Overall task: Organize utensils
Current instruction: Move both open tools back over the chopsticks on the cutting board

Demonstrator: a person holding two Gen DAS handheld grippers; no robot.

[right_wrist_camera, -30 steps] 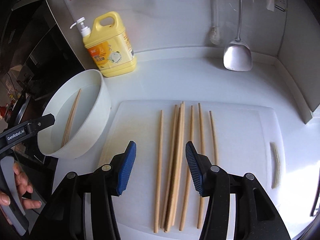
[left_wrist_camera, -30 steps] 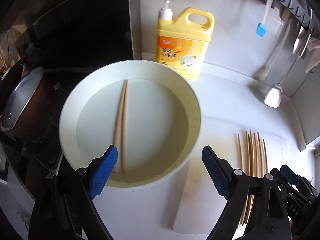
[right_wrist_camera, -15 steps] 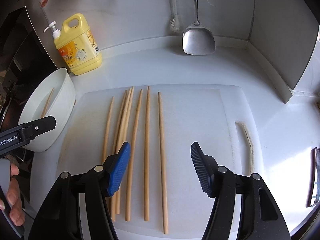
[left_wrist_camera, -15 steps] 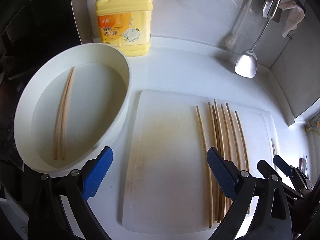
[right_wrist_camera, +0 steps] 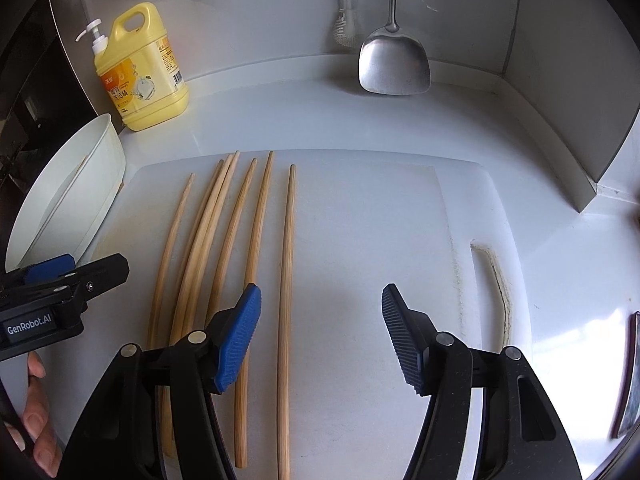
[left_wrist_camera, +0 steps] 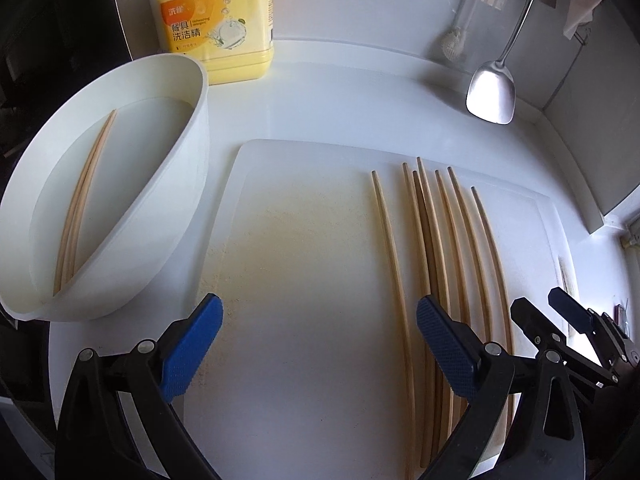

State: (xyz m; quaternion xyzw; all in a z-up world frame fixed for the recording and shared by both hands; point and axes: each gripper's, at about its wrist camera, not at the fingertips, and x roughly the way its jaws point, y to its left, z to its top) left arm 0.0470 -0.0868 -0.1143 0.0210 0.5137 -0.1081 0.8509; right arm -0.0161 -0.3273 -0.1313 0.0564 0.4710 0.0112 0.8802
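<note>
Several wooden chopsticks (left_wrist_camera: 436, 248) lie side by side on a white cutting board (left_wrist_camera: 304, 280); they also show in the right wrist view (right_wrist_camera: 224, 240) on the board (right_wrist_camera: 360, 240). Two more chopsticks (left_wrist_camera: 80, 204) lie in a white bowl (left_wrist_camera: 184, 184) of water left of the board. My left gripper (left_wrist_camera: 320, 340) is open and empty above the board's near edge, left of the chopsticks. My right gripper (right_wrist_camera: 320, 336) is open and empty, its jaws standing around the rightmost chopstick (right_wrist_camera: 286, 280).
A yellow dish soap bottle (left_wrist_camera: 216, 20) stands behind the bowl. A metal spatula (right_wrist_camera: 394, 60) and a brush (right_wrist_camera: 346, 24) hang on the back wall. A grey wall panel (right_wrist_camera: 580, 100) borders the right side. A dark stove area lies at the left.
Both grippers have swung to the right, away from the bowl and over the cutting board. The right gripper's jaws have opened wider and now stand around the rightmost chopstick.
</note>
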